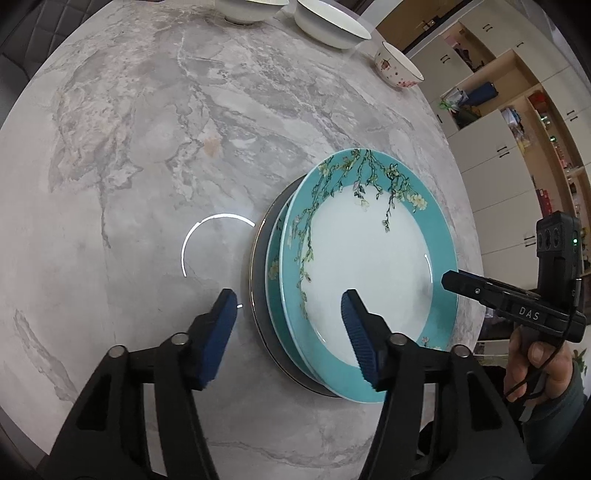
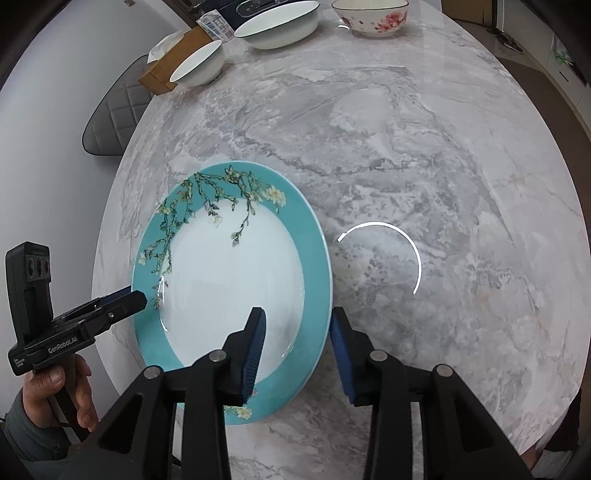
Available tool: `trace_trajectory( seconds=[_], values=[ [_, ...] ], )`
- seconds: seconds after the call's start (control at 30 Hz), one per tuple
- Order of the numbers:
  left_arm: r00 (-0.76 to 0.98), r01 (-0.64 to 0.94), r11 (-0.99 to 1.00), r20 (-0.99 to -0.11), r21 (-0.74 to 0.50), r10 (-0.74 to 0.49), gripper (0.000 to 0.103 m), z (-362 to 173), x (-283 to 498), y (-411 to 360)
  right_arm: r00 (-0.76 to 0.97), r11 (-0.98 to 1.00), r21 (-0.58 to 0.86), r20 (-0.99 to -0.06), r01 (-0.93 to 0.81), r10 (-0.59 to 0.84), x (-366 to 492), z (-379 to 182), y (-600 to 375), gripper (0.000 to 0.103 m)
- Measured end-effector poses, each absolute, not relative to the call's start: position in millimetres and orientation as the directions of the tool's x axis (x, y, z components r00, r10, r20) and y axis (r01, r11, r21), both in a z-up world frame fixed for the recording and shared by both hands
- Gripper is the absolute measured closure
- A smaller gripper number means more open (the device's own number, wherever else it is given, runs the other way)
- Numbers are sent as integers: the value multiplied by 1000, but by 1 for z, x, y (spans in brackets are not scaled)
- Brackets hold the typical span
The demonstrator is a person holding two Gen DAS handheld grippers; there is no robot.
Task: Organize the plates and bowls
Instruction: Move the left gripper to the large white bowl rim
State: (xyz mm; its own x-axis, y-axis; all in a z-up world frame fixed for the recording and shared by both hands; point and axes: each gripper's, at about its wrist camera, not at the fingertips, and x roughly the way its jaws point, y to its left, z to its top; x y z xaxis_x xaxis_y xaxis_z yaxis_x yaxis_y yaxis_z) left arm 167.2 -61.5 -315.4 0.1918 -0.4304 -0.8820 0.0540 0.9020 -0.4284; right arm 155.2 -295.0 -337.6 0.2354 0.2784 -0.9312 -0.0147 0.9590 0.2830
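A teal-rimmed plate with blossom branches (image 1: 369, 266) tops a stack on the marble table (image 1: 147, 147). Under it lie a second teal plate (image 1: 275, 258) and a dark plate (image 1: 258, 295). My left gripper (image 1: 290, 314) is open and straddles the stack's left rim, pads clear of it. My right gripper (image 2: 297, 332) is open too, one finger over the top plate (image 2: 229, 280) and one outside its right rim. At the far edge stand a small white bowl (image 2: 201, 64), a wide white bowl (image 2: 277, 26) and a floral bowl (image 2: 371, 18).
A brown tissue box (image 2: 166, 66) sits behind the small bowl. A grey quilted chair (image 2: 114, 118) stands by the table's left side. Cabinets and open shelves (image 1: 517, 147) fill the room on the right. A hand (image 2: 55, 391) grips the left tool.
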Motion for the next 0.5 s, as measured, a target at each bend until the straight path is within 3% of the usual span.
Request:
trace_trajectory(
  seconds=[0.23, 0.27, 0.3, 0.37, 0.43, 0.5],
  values=[
    [214, 34, 897, -874, -441, -437, 45, -294, 163, -37, 310, 942, 327, -906, 75, 289, 150, -321, -320, 37],
    [227, 38, 898, -871, -438, -435, 43, -286, 166, -33, 330, 934, 347, -895, 88, 302, 149, -315, -325, 27],
    [239, 42, 896, -867, -441, -438, 36, -280, 169, -30, 351, 925, 368, -882, 100, 313, 149, -308, -329, 16],
    [266, 57, 885, -847, -462, -460, 25, -265, 181, -26, 396, 904, 413, -852, 109, 342, 151, -295, -337, 6],
    [268, 80, 888, -849, -452, -456, 0, -252, 197, -29, 429, 890, 444, -827, 103, 363, 157, -281, -340, 0],
    [305, 107, 909, -857, -402, -415, 0, -239, 213, -34, 452, 891, 448, -811, 71, 372, 167, -269, -339, 0]
  ],
)
